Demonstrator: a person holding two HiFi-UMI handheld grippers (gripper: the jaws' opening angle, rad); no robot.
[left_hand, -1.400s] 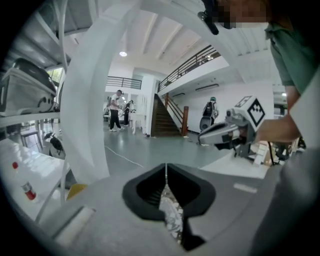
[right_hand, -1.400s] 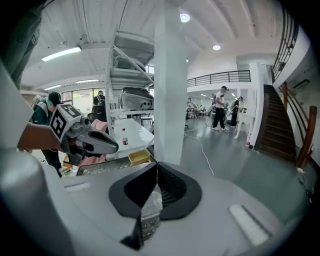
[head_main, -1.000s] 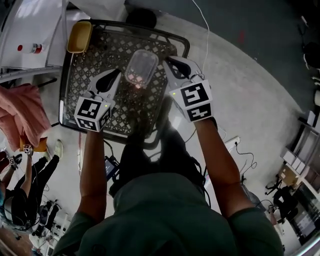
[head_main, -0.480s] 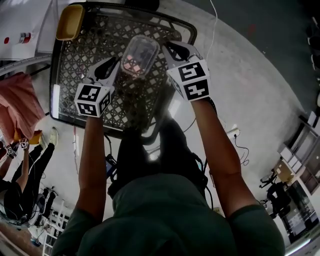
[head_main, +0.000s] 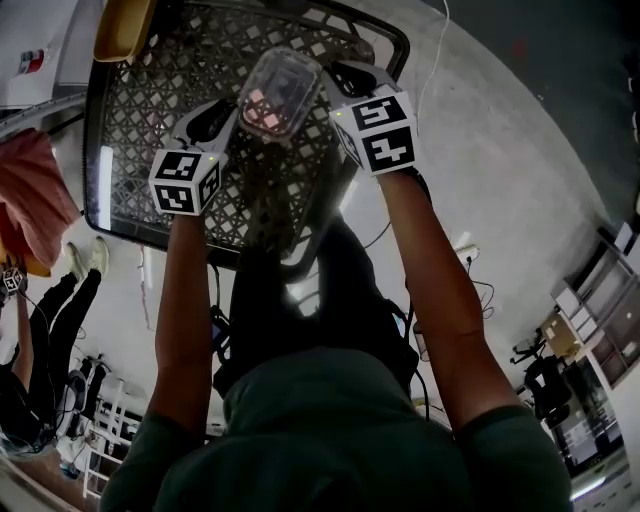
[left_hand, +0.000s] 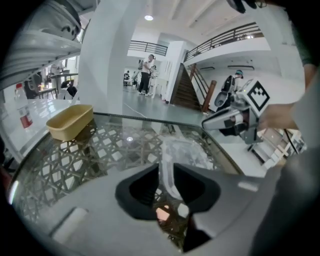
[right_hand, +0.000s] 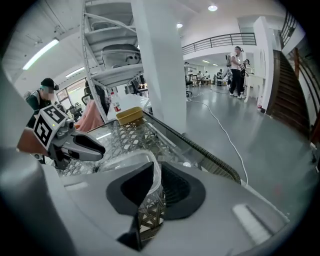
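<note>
We see a black lattice basket (head_main: 140, 170) in the frame's upper left, over the grey floor (head_main: 500, 150). A yellow tray (head_main: 122, 28) sits at its upper-left corner.

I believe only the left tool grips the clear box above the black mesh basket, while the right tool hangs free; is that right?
Not quite. The right tool does not hang free: it is also shut on the rim of the clear box, as the right gripper view shows. The left tool grips the opposite side, and the box is above the black mesh basket.
</note>
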